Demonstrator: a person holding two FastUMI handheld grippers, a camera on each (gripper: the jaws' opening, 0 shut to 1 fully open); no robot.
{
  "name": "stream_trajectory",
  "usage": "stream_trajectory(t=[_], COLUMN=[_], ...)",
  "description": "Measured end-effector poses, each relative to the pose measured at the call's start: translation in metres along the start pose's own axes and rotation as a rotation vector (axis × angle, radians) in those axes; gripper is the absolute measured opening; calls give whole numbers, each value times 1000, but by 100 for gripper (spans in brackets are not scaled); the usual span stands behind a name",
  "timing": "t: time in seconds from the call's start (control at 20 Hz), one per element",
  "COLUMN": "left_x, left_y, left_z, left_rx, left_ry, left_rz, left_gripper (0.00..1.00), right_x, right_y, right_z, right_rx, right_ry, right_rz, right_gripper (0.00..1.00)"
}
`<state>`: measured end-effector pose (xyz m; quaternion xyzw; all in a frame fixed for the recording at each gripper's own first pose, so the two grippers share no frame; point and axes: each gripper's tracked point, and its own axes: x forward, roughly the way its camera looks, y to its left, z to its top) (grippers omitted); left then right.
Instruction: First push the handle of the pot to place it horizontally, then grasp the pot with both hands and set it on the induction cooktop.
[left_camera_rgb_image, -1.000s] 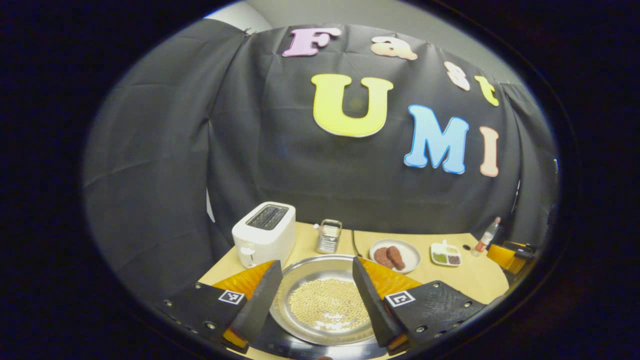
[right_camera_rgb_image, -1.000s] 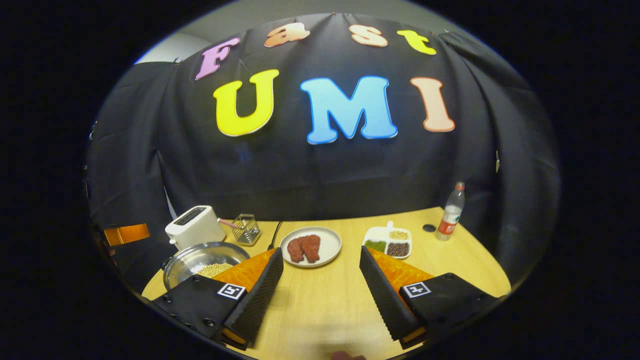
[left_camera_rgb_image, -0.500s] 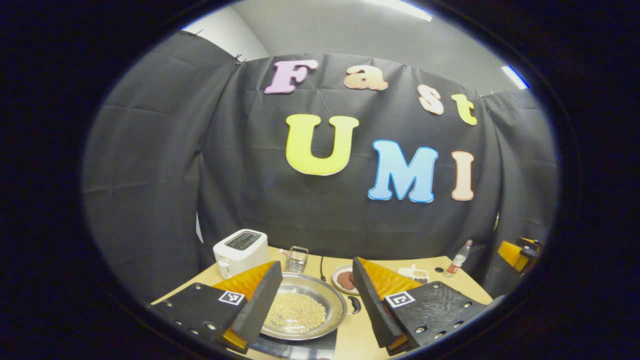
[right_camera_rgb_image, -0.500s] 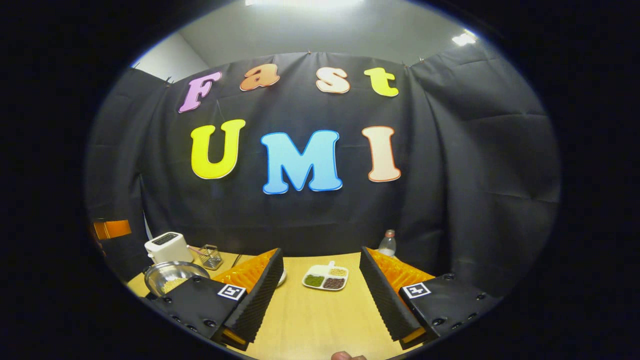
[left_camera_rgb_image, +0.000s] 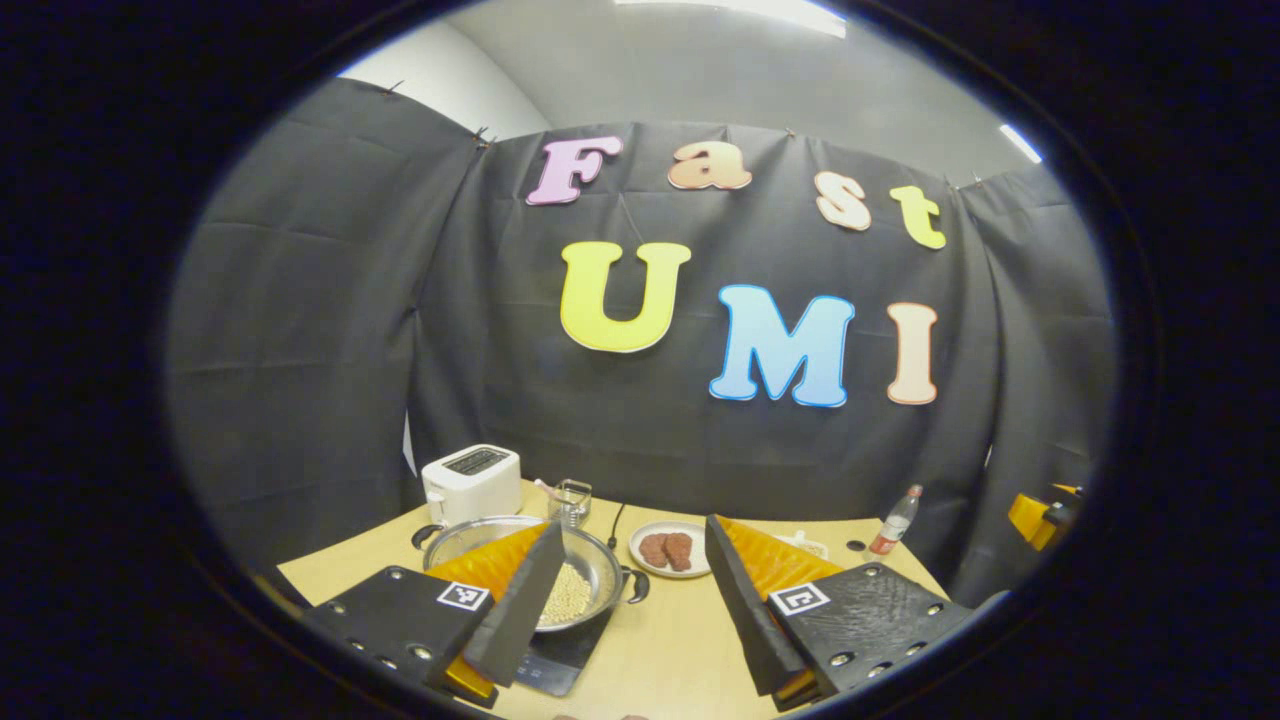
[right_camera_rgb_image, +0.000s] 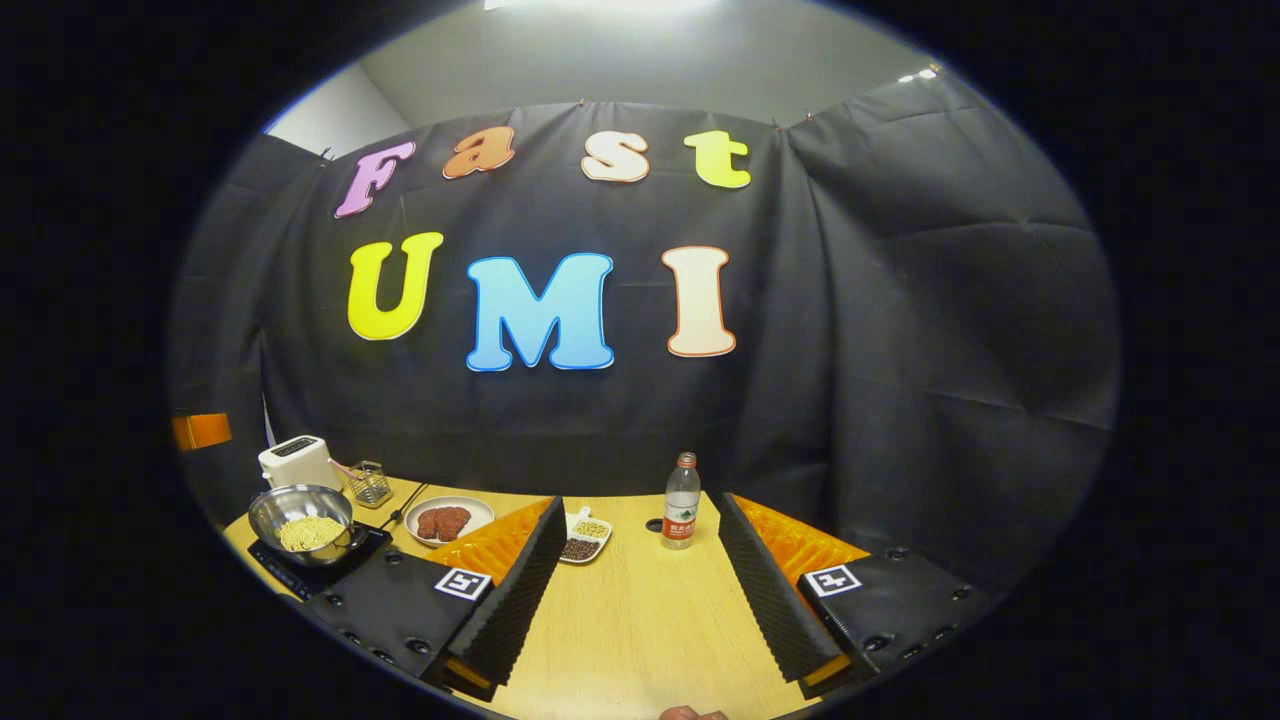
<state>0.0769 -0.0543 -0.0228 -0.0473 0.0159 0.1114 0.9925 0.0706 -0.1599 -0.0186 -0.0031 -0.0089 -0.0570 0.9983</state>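
A steel pot (left_camera_rgb_image: 590, 580) holding pale beans sits on the black induction cooktop (left_camera_rgb_image: 560, 655), its two black side handles pointing left and right. In the left gripper view my left gripper (left_camera_rgb_image: 625, 610) is open, empty and pulled back from the pot, with its left finger in front of part of the pot. The right gripper view shows the pot (right_camera_rgb_image: 300, 515) on the cooktop (right_camera_rgb_image: 315, 560) far to the left. My right gripper (right_camera_rgb_image: 640, 600) is open above bare table, holding nothing.
A white toaster (left_camera_rgb_image: 470, 483) and a wire basket (left_camera_rgb_image: 570, 500) stand behind the pot. Further right are a plate with meat (left_camera_rgb_image: 668, 550), a divided dish of beans (right_camera_rgb_image: 585, 537) and a water bottle (right_camera_rgb_image: 681, 502). The wooden table (right_camera_rgb_image: 640, 640) ends at the black cloth wall.
Both grippers have drawn back and away from the pot, which now looks smaller and farther off. The right gripper view has swung to the right, bringing the bottle toward its centre.
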Motion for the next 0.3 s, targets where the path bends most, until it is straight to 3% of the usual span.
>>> stream_trajectory(t=[0.1,0.15,0.2,0.3], left_x=[-20,-30,-39,-58], left_y=[-17,-25,-32,-42], left_z=[-1,0,1,-2], left_rx=[5,4,4,9], left_ry=[-18,-34,-45,-57], left_rz=[26,38,54,79], left_gripper=[79,86,79,79], right_x=[-6,-9,-12,-18], right_y=[-2,-3,-6,-11], right_z=[2,0,-3,-9], right_rx=[3,1,-10,-32], right_ry=[-15,-15,-15,-3], right_rz=[49,76,94,120], right_gripper=[98,98,98,98])
